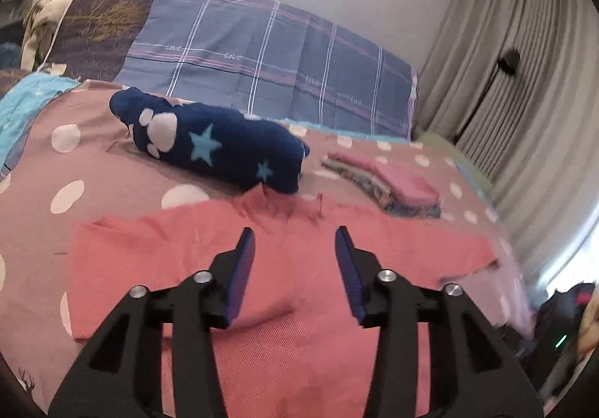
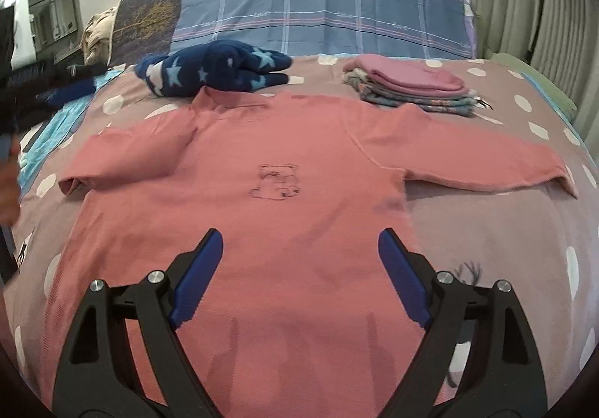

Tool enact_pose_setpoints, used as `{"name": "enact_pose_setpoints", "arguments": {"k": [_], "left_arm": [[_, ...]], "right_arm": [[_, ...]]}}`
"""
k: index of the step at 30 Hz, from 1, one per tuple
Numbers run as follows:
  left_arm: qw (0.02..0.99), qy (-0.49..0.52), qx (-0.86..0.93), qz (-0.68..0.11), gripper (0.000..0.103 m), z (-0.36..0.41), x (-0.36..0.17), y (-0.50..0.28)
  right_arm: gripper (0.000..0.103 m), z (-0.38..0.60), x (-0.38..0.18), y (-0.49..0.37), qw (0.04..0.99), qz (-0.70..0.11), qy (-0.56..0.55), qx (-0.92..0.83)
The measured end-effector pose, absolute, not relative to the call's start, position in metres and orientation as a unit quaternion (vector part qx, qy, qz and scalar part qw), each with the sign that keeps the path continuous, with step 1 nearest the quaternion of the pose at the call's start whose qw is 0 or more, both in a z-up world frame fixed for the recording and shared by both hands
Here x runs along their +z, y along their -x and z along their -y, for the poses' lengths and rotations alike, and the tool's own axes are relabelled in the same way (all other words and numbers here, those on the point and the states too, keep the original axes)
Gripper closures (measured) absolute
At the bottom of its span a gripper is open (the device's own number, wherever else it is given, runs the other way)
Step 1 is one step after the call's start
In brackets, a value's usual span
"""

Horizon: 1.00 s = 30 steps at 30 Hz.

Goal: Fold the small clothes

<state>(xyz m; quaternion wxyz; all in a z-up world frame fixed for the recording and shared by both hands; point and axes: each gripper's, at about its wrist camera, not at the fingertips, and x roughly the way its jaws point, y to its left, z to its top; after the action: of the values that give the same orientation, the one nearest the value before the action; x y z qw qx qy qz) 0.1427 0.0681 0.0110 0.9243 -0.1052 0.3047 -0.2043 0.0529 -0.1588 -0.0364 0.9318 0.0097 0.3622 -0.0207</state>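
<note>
A small salmon-pink long-sleeved knit top (image 2: 239, 141) with an outlined bear drawing was laid flat, sleeves spread, on a dusty-pink polka-dot bedspread (image 2: 524, 223). The left gripper (image 1: 295, 242) was held half open and empty above it, the right gripper (image 2: 299, 242) wide open and empty. A navy star-patterned fleece bundle (image 2: 221, 71) was seen at eleven o'clock, a stack of folded pink and patterned clothes (image 2: 408, 84) at one o'clock.

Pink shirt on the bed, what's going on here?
A person with two handheld grippers is folding small clothes. The pink shirt lies spread flat, front up, sleeves out, not yet folded. The left gripper and right gripper are both open and empty above it. A folded stack sits behind.
</note>
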Motion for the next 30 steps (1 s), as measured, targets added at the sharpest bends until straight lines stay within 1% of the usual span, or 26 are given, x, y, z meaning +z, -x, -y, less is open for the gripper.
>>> {"name": "enact_pose_setpoints", "arguments": {"k": [1, 3, 5, 6, 7, 8, 9, 10, 13, 14, 16, 17, 19, 20, 21, 22, 23, 24, 26, 30], "left_arm": [[0.927, 0.092, -0.194, -0.308, 0.041, -0.069, 0.004, -0.138], [0.93, 0.084, -0.168, -0.317, 0.037, -0.084, -0.01, -0.133], [0.929, 0.087, -0.149, -0.328, 0.035, -0.103, -0.02, -0.125], [0.928, 0.089, -0.136, -0.335, 0.031, -0.118, -0.026, -0.122], [0.928, 0.088, -0.123, -0.34, 0.025, -0.128, -0.03, -0.119], [0.929, 0.084, -0.109, -0.344, 0.023, -0.137, -0.035, -0.119], [0.929, 0.074, -0.093, -0.351, 0.021, -0.144, -0.041, -0.12], [0.928, 0.066, -0.082, -0.357, 0.02, -0.148, -0.047, -0.121], [0.919, 0.068, -0.053, -0.385, 0.019, -0.164, -0.067, -0.121], [0.915, 0.08, -0.046, -0.393, 0.019, -0.169, -0.073, -0.124], [0.91, 0.094, -0.038, -0.402, 0.017, -0.174, -0.081, -0.13], [0.908, 0.102, -0.035, -0.405, 0.017, -0.175, -0.083, -0.134], [0.906, 0.12, -0.028, -0.406, 0.016, -0.178, -0.085, -0.139], [0.906, 0.126, -0.029, -0.403, 0.015, -0.177, -0.084, -0.141], [0.908, 0.128, -0.031, -0.399, 0.012, -0.175, -0.083, -0.144], [0.909, 0.123, -0.029, -0.397, 0.011, -0.172, -0.083, -0.146], [0.91, 0.115, -0.022, -0.398, 0.011, -0.169, -0.085, -0.149], [0.909, 0.102, -0.007, -0.404, 0.009, -0.165, -0.087, -0.153], [0.905, 0.09, 0.007, -0.416, 0.009, -0.162, -0.093, -0.158], [0.904, 0.082, 0.015, -0.42, 0.007, -0.16, -0.094, -0.159]], "right_arm": [[0.016, 0.162, -0.037, -0.053, 0.932, -0.362, -0.01, -0.022], [0.016, 0.166, -0.038, -0.055, 0.93, -0.367, -0.015, -0.019], [0.018, 0.17, -0.039, -0.064, 0.922, -0.384, -0.045, 0.014], [0.023, 0.171, -0.04, -0.07, 0.917, -0.389, -0.072, 0.046], [0.037, 0.17, -0.04, -0.076, 0.912, -0.393, -0.093, 0.076], [0.048, 0.169, -0.041, -0.085, 0.903, -0.4, -0.113, 0.106], [0.053, 0.165, -0.042, -0.094, 0.893, -0.408, -0.132, 0.132], [0.054, 0.16, -0.043, -0.108, 0.883, -0.415, -0.15, 0.16], [0.053, 0.139, -0.046, -0.151, 0.866, -0.429, -0.16, 0.202], [0.048, 0.13, -0.049, -0.165, 0.86, -0.438, -0.159, 0.211], [0.044, 0.111, -0.058, -0.193, 0.842, -0.46, -0.165, 0.228], [0.039, 0.102, -0.063, -0.206, 0.835, -0.47, -0.167, 0.233], [0.038, 0.084, -0.077, -0.227, 0.828, -0.49, -0.158, 0.221], [0.034, 0.077, -0.083, -0.234, 0.826, -0.497, -0.156, 0.216], [0.034, 0.072, -0.087, -0.238, 0.828, -0.496, -0.155, 0.21], [0.041, 0.066, -0.087, -0.239, 0.837, -0.487, -0.147, 0.203], [0.077, 0.058, -0.083, -0.238, 0.847, -0.476, -0.127, 0.199], [0.101, 0.054, -0.079, -0.237, 0.851, -0.469, -0.115, 0.206], [0.1, 0.056, -0.067, -0.236, 0.852, -0.455, -0.129, 0.227], [0.1, 0.09, -0.016, -0.217, 0.894, -0.377, -0.136, 0.201]]}}
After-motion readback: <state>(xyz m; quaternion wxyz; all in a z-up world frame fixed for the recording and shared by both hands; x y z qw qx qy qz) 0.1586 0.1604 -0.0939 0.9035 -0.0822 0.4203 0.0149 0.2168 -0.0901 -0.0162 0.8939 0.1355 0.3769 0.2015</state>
